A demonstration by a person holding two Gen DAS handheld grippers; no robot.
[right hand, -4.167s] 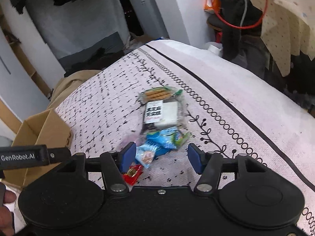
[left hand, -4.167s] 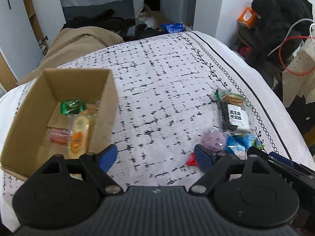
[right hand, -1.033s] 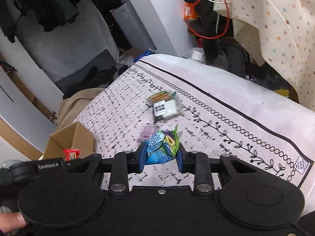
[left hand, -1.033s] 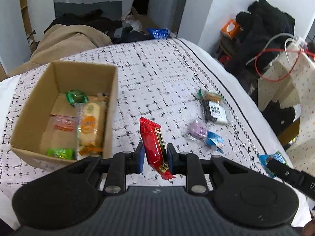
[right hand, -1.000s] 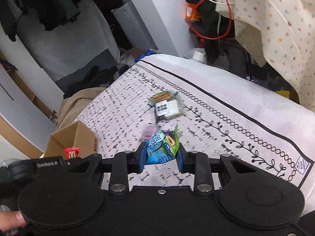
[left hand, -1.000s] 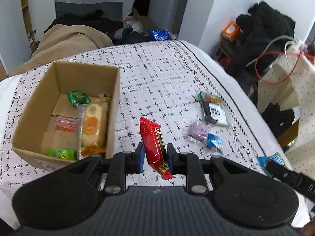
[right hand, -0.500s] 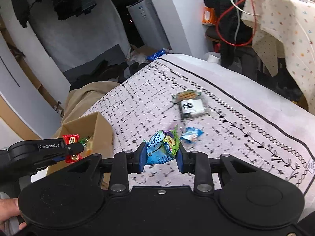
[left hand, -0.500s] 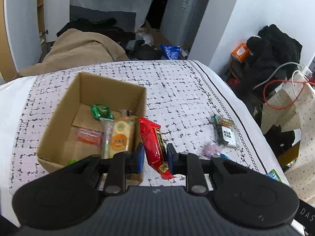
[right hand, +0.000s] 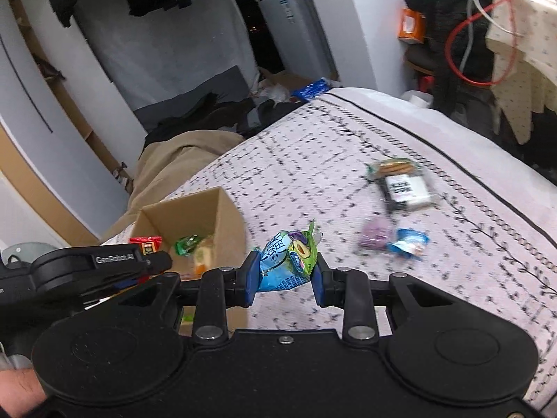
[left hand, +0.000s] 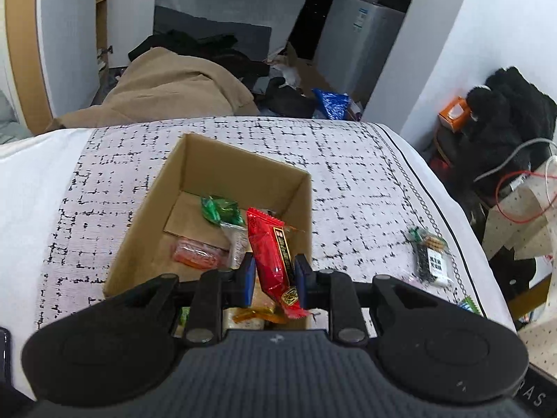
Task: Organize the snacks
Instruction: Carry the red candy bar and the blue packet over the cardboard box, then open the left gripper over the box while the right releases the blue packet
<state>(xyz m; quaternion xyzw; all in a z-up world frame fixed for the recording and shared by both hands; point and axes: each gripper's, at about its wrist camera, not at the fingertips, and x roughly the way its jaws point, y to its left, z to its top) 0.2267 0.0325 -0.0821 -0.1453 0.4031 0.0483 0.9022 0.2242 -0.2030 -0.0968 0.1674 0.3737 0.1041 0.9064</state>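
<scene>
My left gripper (left hand: 273, 275) is shut on a red snack bar (left hand: 273, 254) and hovers over the near right part of the open cardboard box (left hand: 149, 202). Inside the box lie a green packet (left hand: 221, 209), an orange-pink packet (left hand: 196, 254) and other snacks partly hidden by the gripper. My right gripper (right hand: 283, 273) is shut on a blue and green snack packet (right hand: 289, 261), held above the cloth just right of the cardboard box (right hand: 222, 216). The left gripper (right hand: 104, 264) shows at the left of the right wrist view with the red bar's end (right hand: 146, 242) above it.
On the patterned cloth (right hand: 313, 160) lie a black and white biscuit pack (right hand: 400, 183), a purple packet (right hand: 376, 235) and a small blue packet (right hand: 409, 242). The biscuit pack (left hand: 431, 257) also lies right of the box. Beige bedding (left hand: 167, 90) and clutter lie beyond the far edge.
The left gripper has carried the red bar left and forward until it is over the box. The right gripper with the blue and green packet has moved left toward the box.
</scene>
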